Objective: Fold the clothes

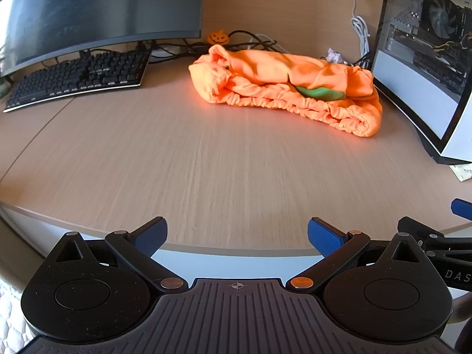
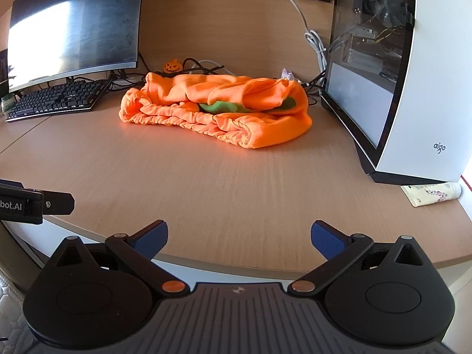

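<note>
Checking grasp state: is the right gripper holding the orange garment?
No, the right gripper is open and empty, short of the orange garment.

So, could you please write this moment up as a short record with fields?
surface: wooden desk
garment: orange garment bunched in a loose heap, elastic ruffled edge facing the grippers, green patch showing
left gripper: open, holding nothing, at the desk's near edge
right gripper: open, holding nothing, at the desk's near edge
behind garment: pumpkin figurine, cables
left side: monitor, black keyboard
right side: white computer case, tube beside it
fold progress: cannot tell
</note>
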`<state>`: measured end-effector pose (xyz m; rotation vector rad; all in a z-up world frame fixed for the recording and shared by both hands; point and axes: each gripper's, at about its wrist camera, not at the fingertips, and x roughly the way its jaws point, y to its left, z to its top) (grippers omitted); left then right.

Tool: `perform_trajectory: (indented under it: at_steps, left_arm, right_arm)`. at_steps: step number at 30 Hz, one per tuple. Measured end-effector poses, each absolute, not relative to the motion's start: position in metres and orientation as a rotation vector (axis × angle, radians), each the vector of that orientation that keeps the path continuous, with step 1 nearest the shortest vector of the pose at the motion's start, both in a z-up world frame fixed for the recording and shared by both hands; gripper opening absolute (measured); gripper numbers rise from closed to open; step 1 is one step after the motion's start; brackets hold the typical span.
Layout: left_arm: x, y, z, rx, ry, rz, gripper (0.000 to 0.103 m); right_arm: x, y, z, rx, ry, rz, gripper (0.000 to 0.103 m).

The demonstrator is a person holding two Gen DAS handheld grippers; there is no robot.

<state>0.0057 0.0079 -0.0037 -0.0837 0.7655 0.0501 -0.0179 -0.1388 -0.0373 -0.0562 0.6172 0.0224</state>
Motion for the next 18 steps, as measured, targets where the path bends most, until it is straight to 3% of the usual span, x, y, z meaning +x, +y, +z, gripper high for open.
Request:
perform_trajectory:
  at_steps: [18]
  left_arm:
    - [0.055,0.022,-0.001,-0.085,0.843,0.014,0.103]
  right_arm:
    - [0.037,-0.147,-0.019,-0.056,0.621,0.019,0.103]
